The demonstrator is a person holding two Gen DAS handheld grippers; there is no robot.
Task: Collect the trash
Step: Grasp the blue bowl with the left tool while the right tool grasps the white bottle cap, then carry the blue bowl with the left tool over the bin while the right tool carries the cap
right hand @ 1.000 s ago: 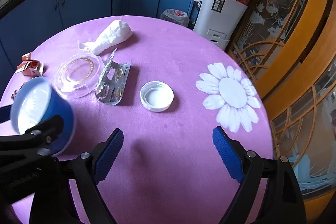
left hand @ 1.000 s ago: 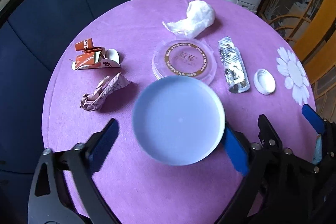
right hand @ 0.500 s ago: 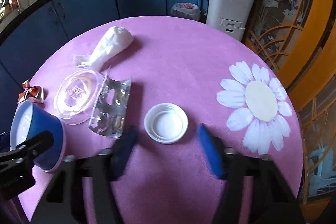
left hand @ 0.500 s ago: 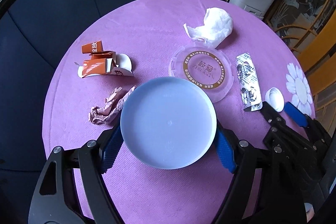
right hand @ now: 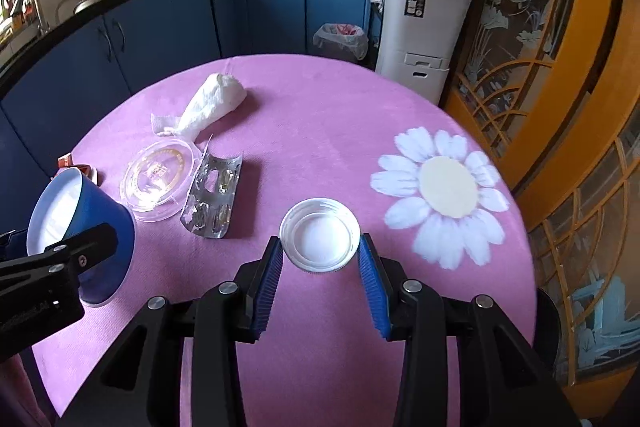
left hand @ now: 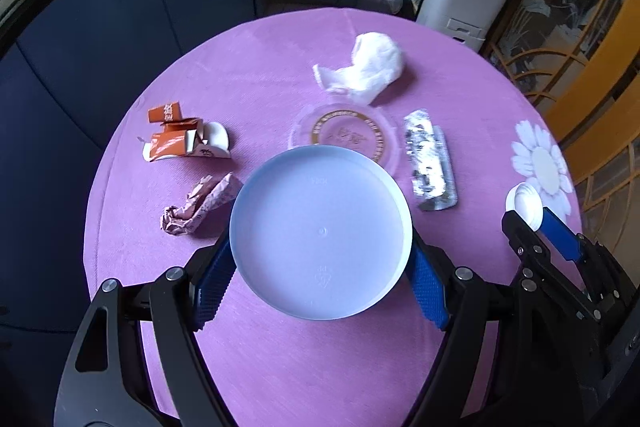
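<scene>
My left gripper [left hand: 320, 279] is shut on a blue bowl [left hand: 320, 231] with a white inside, held tilted just above the purple tablecloth; the bowl also shows in the right wrist view [right hand: 80, 227]. My right gripper [right hand: 320, 279] is closed onto a white bottle cap [right hand: 319, 235], one pad on each side of it; the cap also shows in the left wrist view [left hand: 524, 205]. On the cloth lie a white crumpled tissue [left hand: 368, 67], a clear round lid [left hand: 346, 135], a silver blister pack [left hand: 430, 159], a torn orange carton [left hand: 180, 139] and a crumpled pink wrapper [left hand: 200, 205].
The round table [right hand: 320, 123] has a white daisy print [right hand: 444, 187] at its right. Blue cabinets [right hand: 180, 23] curve behind it. A lined bin [right hand: 340, 41] and a white appliance [right hand: 424, 31] stand on the floor beyond the far edge.
My left gripper has shut on the blue bowl and drawn it closer. My right gripper has moved forward to the white cap and narrowed around it.
</scene>
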